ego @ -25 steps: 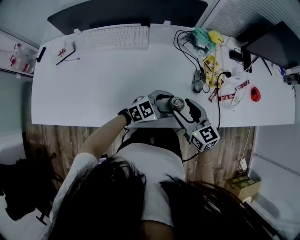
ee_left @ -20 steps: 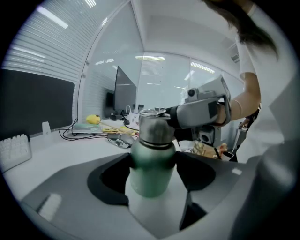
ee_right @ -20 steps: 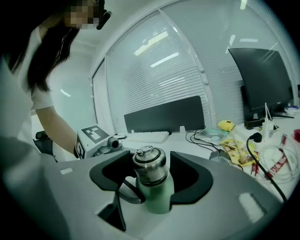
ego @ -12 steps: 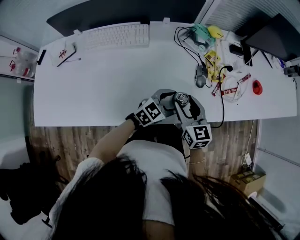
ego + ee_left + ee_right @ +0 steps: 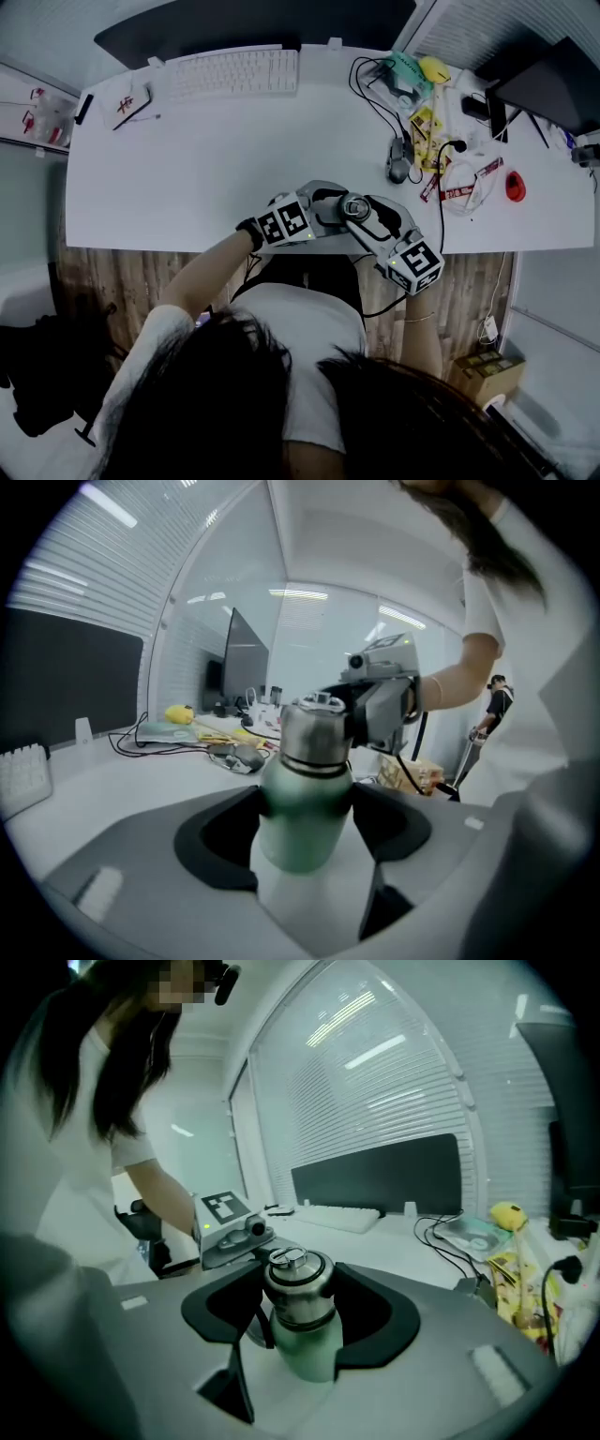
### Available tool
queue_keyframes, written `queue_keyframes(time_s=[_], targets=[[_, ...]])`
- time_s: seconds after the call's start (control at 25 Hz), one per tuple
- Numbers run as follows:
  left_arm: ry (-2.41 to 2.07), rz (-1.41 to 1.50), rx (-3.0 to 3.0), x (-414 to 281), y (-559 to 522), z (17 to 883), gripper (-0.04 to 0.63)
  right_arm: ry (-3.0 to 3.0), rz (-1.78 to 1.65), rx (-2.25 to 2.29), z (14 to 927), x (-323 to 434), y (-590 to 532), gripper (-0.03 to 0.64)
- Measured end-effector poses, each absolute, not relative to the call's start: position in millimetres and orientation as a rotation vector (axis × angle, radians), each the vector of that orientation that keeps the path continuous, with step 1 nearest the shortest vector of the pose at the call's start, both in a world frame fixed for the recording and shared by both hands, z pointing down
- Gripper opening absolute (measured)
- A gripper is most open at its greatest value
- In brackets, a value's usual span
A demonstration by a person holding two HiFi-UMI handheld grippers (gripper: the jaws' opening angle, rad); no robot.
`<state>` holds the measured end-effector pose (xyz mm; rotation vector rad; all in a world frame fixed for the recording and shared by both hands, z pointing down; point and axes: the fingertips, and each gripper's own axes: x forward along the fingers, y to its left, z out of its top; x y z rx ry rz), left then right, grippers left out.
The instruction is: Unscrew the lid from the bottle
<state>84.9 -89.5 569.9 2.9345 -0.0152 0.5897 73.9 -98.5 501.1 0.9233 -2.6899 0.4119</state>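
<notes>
A green bottle with a steel lid is held up at the desk's near edge. My left gripper is shut on the green body, one pad on each side. From the right, my right gripper reaches the lid, which sits between its pads; the jaws have just been closing and both pads touch the lid's sides. In the head view the lid shows between the left gripper and the right gripper. The bottle's base is hidden.
A white keyboard lies at the desk's far edge, with a small notebook at the far left. To the right are a mouse, black cables, yellow packets and a red object.
The right gripper has rolled about the lid, its marker cube swinging toward the body and back out to the right. The left gripper and the bottle have stayed in place.
</notes>
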Motion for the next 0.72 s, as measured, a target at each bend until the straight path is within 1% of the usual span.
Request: queue_keyframes(time_s=[0.4,0.72], targets=[[0.359,0.741,2.937,82,-86,571,0.367,-2.753,0.319,0.183,502,63,-92,0.238],[0.431,0.805,2.931,80,-84,571,0.367,-2.657,0.265,-0.193,504,60,-87,0.238]])
